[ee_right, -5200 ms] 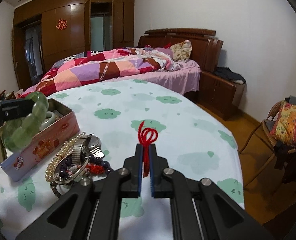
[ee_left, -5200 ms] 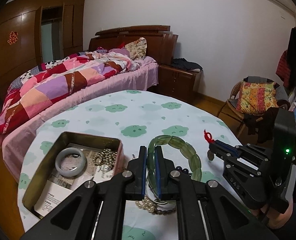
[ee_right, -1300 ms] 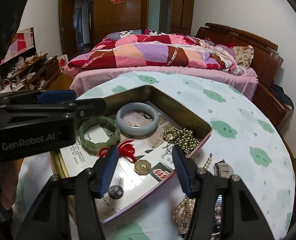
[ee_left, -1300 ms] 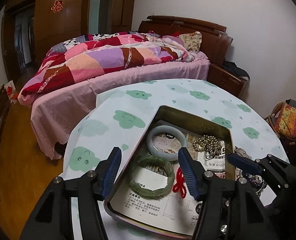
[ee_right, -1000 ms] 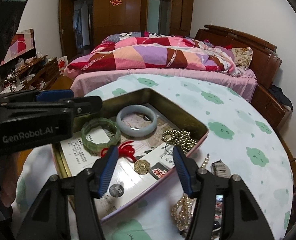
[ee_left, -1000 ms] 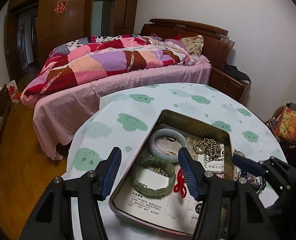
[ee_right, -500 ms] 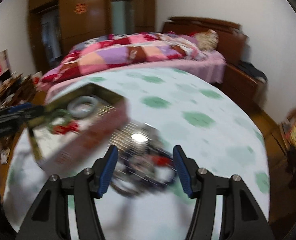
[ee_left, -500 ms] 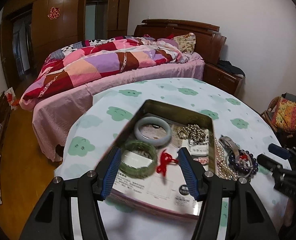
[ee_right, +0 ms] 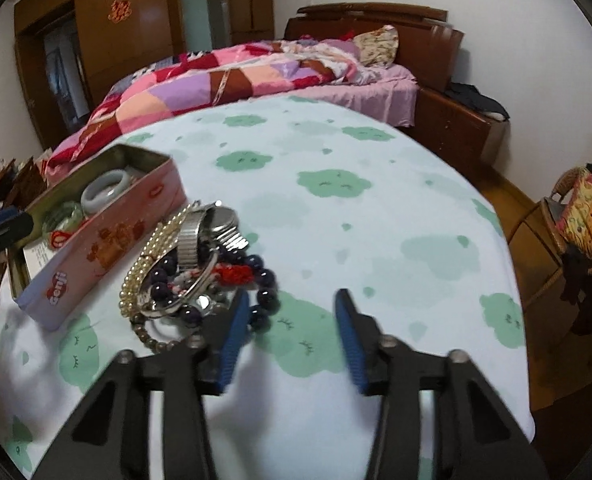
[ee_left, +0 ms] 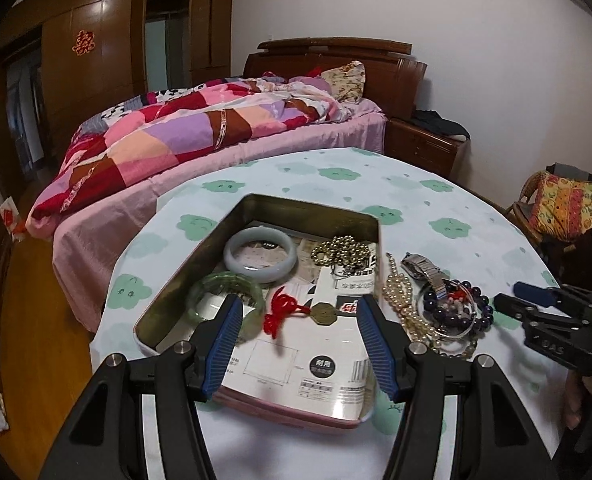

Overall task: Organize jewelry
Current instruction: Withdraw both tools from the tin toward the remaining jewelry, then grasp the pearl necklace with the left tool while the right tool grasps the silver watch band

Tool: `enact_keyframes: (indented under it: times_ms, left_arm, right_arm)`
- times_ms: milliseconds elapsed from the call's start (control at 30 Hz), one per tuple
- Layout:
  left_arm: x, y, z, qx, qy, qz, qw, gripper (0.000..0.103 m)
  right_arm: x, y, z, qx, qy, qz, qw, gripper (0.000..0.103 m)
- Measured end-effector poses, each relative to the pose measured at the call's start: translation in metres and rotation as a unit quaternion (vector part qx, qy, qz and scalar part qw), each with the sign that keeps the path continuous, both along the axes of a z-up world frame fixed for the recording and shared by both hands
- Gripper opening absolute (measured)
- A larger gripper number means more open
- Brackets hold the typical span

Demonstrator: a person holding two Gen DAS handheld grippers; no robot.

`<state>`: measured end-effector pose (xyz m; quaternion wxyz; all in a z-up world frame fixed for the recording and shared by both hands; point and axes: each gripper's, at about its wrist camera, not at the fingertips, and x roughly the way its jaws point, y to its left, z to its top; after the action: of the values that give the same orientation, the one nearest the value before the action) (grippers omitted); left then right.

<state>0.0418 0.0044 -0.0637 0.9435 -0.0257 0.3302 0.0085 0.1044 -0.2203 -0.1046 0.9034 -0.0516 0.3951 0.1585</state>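
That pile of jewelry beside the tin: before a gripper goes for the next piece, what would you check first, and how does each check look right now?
1. Right gripper open and empty: ok.
2. Left gripper open and empty: ok.
3. Tin open with bare space inside: ok.
4. Pile within the right gripper's reach: ok, just ahead on its left.
5. One piece free to lift alone: not ok; watch, pearl strand and dark bead bracelet overlap.
6. Right view sharp: not ok, slightly blurred.

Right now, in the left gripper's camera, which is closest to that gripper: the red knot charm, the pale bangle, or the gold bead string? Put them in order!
From the left gripper:
1. Red knot charm, lying in the tin just ahead of the gripper.
2. Pale bangle, farther in, toward the left.
3. Gold bead string, about as far as the bangle, on the right; too close to call.
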Motion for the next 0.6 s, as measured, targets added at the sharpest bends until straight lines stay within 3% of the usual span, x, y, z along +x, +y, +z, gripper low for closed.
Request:
enact_keyframes:
  times_ms: [267,333,400,600]
  left_arm:
    - [-0.001,-0.013,0.002,0.002,-0.001,-0.023,0.9997,0.060]
    - [-0.002,-0.018,0.002,0.005,-0.001,-0.034,0.9994,0.060]
    - [-0.003,-0.023,0.004,0.011,-0.005,-0.041,0.9991,0.060]
    - [-0.001,-0.035,0.012,0.017,-0.011,-0.063,0.9978,0.059]
  right_arm:
    - [0.016,0.012,-0.009,0.000,0.029,0.022,0.999,0.037]
    - [0.022,0.018,-0.016,-0.015,0.049,0.027,0.998,0.025]
    - [0.020,0.018,-0.014,-0.021,0.044,0.023,0.999,0.018]
    - [0.009,-0.006,-0.008,-0.029,0.023,-0.023,0.999,0.016]
